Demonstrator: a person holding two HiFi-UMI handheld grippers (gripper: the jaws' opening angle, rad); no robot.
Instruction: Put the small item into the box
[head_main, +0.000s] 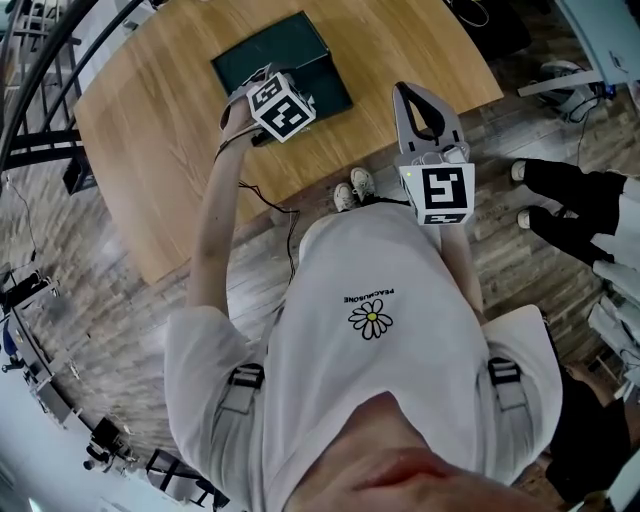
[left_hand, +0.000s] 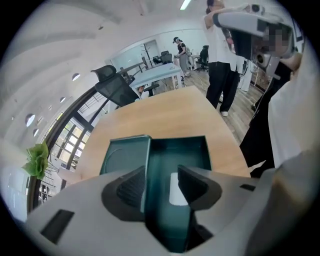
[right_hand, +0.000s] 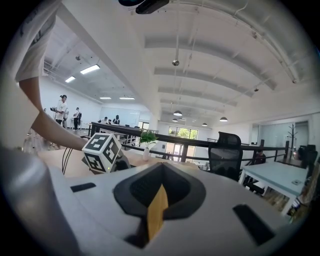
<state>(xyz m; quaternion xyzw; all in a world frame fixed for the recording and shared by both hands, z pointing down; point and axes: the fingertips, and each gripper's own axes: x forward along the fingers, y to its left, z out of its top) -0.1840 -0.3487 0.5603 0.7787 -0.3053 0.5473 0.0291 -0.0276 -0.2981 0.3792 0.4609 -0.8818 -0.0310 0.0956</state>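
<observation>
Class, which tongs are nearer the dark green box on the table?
Left. The left tongs hang directly over the open box, jaws apart; the right tongs are held clear of it, to its right, jaws together.

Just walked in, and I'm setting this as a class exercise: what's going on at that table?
A person holds the left gripper, jaws apart, over an open dark green box on the wooden table. A small white item lies inside the box below the jaws, apparently not gripped. The right gripper is shut and empty, held near the table's edge.
</observation>
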